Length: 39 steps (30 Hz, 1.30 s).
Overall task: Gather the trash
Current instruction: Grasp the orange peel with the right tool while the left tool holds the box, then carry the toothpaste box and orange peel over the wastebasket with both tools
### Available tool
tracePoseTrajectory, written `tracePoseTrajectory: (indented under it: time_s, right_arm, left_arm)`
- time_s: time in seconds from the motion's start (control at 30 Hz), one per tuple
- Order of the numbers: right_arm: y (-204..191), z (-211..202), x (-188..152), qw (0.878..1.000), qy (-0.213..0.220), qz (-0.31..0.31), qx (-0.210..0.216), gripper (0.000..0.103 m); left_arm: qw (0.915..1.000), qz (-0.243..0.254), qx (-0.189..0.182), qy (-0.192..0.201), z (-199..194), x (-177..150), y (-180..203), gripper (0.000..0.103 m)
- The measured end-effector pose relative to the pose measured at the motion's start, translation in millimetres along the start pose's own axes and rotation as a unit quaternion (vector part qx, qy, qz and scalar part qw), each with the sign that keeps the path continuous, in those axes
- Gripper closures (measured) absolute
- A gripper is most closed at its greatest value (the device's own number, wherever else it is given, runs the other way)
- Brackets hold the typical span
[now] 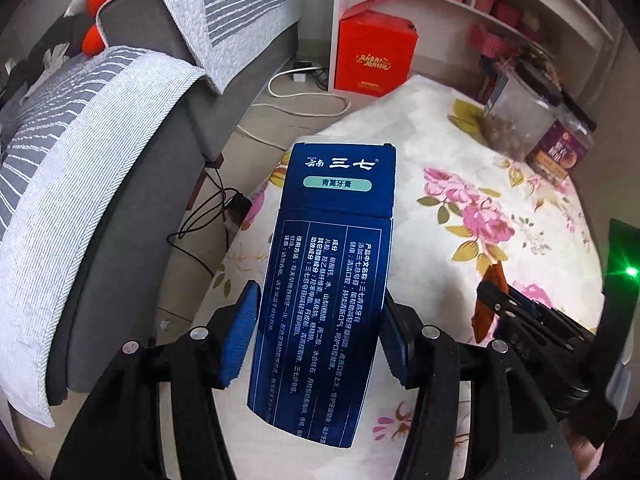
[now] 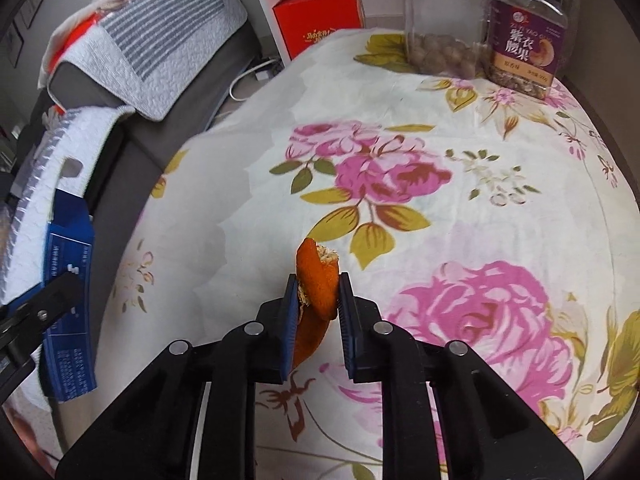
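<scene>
Both grippers loaded over the floral table!
Left gripper [image 1: 316, 336], half-spread, clamps the blue toothpaste box [image 1: 324, 280]; right gripper [image 2: 318, 312], nearly closed, pinches the orange peel [image 2: 316, 284] above the tablecloth [image 2: 500, 168].

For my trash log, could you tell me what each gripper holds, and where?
Left gripper: blue toothpaste box, gripped across its lower sides. Right gripper: orange peel, pinched mid-length.

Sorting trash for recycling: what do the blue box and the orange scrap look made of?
Blue box: likely thin printed cardboard with a slight sheen; it shows a folded flap crease. Orange scrap: looks like citrus peel, matte and pebbled, with pale pith inside.
</scene>
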State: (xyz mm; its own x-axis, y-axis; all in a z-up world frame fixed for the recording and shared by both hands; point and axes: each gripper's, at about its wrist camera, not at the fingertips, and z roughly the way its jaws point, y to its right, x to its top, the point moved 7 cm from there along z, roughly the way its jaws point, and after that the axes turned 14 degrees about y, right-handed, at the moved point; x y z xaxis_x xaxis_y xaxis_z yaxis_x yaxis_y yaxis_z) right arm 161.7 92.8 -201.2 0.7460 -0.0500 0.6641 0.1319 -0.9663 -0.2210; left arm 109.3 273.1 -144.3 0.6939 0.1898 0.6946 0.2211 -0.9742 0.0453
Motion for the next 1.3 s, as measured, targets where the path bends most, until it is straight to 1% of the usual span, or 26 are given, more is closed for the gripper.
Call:
tracePoseTrajectory:
  time_s: [0.17,0.3,0.43,0.57,0.67,0.83,0.97,1.13,1.3]
  right_arm:
    - [10,-25,20,1.0,0.024,0.005,0.012,0.085]
    - [21,-54,40,0.998,0.059,-0.002,0.017,0.085]
    - [33,-75,57,0.996,0.087,-0.012,0.018,0.085]
    - [51,-98,69,0.993,0.111,-0.022,0.017,0.085]
    - [67,-112,76,0.992,0.126,-0.027,0.01,0.085]
    - [97,-132,86,0.989,0.145,-0.032,0.001,0.085]
    - [119,-145,93,0.987,0.158,-0.04,-0.01,0.085]
    - [150,-161,101,0.983,0.177,-0.046,-0.028,0.085]
    - [179,-170,104,0.98,0.189,-0.045,-0.047,0.085]
  left_arm:
    - [0.9996,-0.02,-0.01,0.015,-9,8,7,0.047]
    - [0.9988,-0.028,-0.022,0.034,-20,17,22,0.047]
    - [0.9973,-0.028,-0.033,0.059,-31,27,47,0.047]
    - [0.995,-0.038,-0.045,0.081,-41,34,71,0.047]
    - [0.9929,-0.042,-0.051,0.099,-49,39,88,0.047]
    - [0.9901,-0.031,-0.049,0.128,-58,40,117,0.047]
    - [0.9887,-0.035,-0.051,0.137,-60,40,137,0.047]
    - [0.9872,-0.017,-0.047,0.152,-63,38,165,0.047]
    - [0.9863,-0.009,-0.056,0.155,-65,38,191,0.047]
